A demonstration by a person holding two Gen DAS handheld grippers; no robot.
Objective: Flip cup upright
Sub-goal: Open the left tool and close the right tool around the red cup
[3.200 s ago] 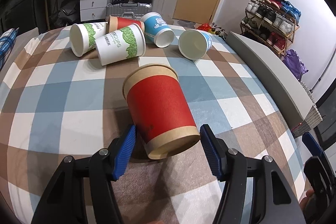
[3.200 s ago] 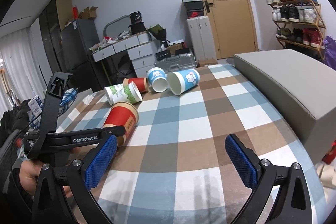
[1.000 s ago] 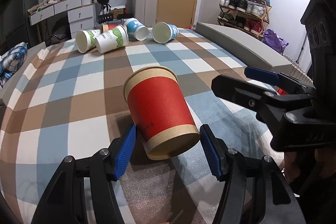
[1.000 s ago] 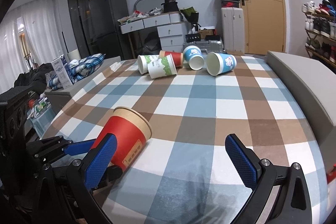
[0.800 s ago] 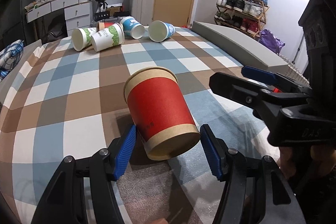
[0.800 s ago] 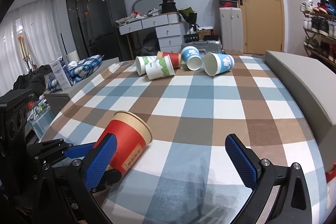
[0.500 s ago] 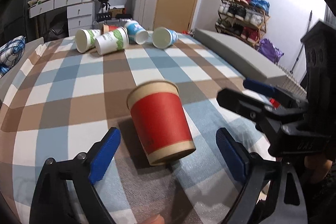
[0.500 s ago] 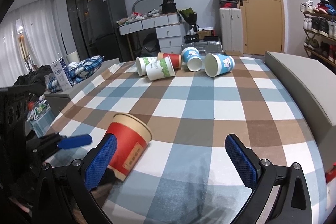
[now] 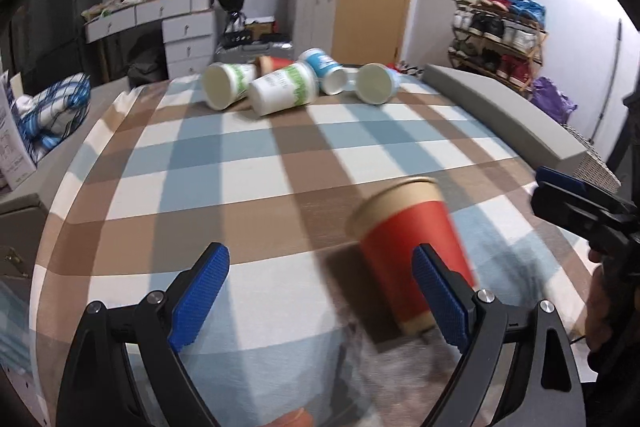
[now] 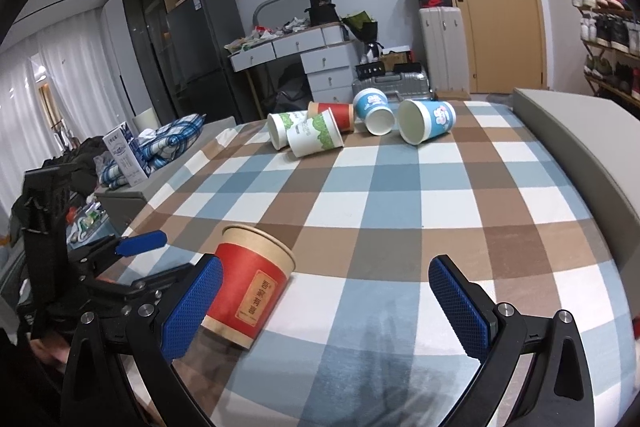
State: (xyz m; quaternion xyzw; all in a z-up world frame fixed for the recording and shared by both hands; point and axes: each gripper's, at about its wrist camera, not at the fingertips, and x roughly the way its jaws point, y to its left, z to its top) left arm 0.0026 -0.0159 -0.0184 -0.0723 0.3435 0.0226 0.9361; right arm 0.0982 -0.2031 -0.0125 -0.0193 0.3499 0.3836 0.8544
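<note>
red paper cup (image 10: 250, 283) lower left: light, crushable; grip mid-wall gently. left gripper (image 9: 320, 297) and right gripper (image 10: 320, 303) both spread, empty.

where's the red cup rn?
The red cup stands upright at the near edge of the checked tablecloth, low left in the right wrist view, free beside the open left gripper and far from the pile of tipped cups.
</note>
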